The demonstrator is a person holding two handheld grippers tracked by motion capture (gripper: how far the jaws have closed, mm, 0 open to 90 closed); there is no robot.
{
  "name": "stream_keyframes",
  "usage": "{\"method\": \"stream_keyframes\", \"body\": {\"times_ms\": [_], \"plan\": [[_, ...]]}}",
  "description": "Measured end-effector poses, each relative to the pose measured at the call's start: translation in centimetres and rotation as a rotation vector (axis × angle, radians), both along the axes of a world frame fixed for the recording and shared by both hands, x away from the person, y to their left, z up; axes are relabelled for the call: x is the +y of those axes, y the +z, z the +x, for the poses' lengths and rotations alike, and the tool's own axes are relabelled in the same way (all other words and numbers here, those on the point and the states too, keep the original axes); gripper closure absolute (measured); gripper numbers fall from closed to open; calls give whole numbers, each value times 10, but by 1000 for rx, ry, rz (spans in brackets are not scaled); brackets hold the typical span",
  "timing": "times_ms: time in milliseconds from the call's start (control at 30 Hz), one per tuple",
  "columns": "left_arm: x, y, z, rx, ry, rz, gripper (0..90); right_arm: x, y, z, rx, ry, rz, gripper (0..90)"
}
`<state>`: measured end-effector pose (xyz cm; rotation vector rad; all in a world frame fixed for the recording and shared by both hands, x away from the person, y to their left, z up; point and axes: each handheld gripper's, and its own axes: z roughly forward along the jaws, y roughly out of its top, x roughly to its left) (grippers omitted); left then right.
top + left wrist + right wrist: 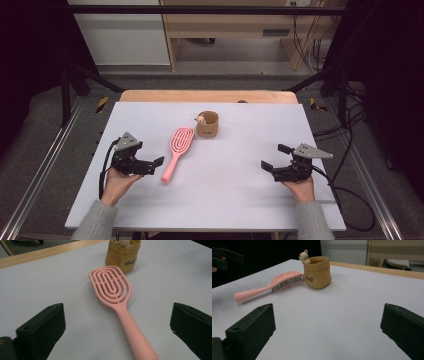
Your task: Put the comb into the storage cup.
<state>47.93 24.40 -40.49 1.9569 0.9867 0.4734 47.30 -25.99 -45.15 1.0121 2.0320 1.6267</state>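
A: Lining up on the pink hairbrush (176, 153) is the left gripper (150, 164), sitting near the tabletop's left edge with its jaws spread wide and nothing between them.

B: And the brush is lying bristles-down, roughly midway between the left edge and the centre, handle end pointing back toward the near edge. That is leaving the handle (135, 335) running straight up between the jaws in the left gripper view, which looks like the reason the hand is angled that way.

A: Agreed, the handle is sitting apart from both jaws, so no contact yet. My read is the handle is the part being targeted, since the head (110, 286) is broad.

B: Over toward the right edge, the right gripper (276, 160) is resting low, jaws parted and empty, well apart from the brush.

A: It is facing the small tan pouch (316, 272), which is standing upright toward the far edge near the middle, a little figure (303, 257) peeking over its rim.

B: The brush head is lying just beside that pouch; whether they are touching, I cannot tell.

A: Possibly the pouch is where the brush is heading.
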Motion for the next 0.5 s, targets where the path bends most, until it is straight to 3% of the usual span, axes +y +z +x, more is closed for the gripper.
{"method": "stream_keyframes", "body": {"times_ms": [500], "plan": [[-20,-7,16,41,17,51,0,0,0,0,2,0,-1,2]]}}
